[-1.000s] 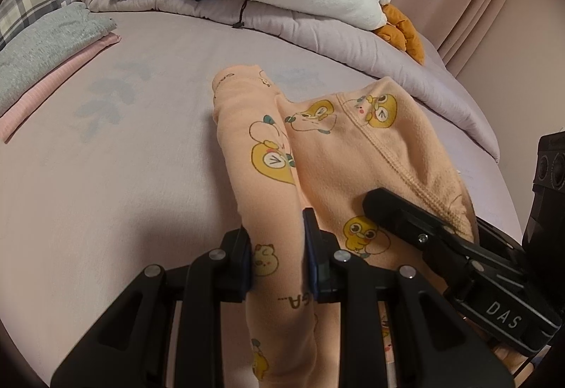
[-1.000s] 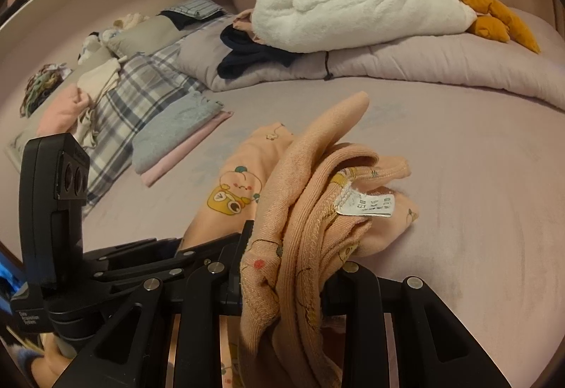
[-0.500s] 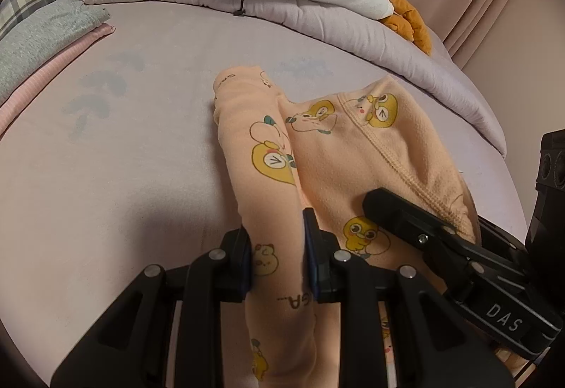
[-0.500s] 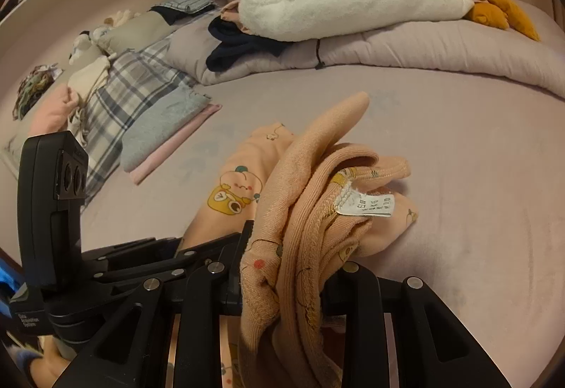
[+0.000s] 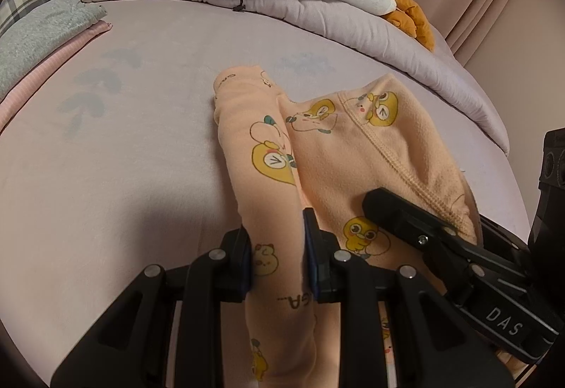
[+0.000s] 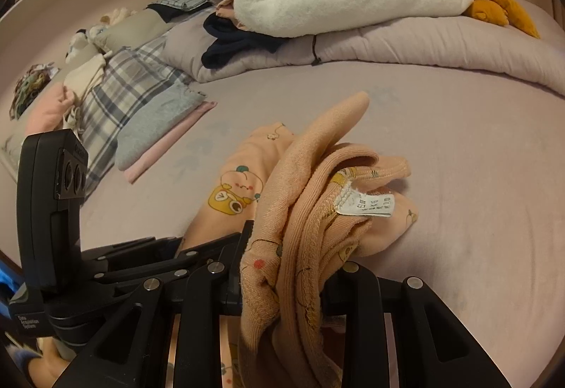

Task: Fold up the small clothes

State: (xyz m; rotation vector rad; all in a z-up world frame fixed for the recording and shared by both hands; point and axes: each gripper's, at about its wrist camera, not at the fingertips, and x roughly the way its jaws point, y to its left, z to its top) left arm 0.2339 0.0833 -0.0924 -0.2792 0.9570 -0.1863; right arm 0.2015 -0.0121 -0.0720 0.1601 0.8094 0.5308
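Nothing moved: peach pyjamas [image 5: 272,204] pinched between both grippers' jaws, above bed [image 5: 123,158]

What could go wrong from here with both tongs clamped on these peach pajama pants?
The right tongs hold a thick bunched wad of the pajama pants, so layers may slip out unevenly. The left tongs pinch only one leg; pulling apart could skew the fold. The care label is exposed and may end up outside.
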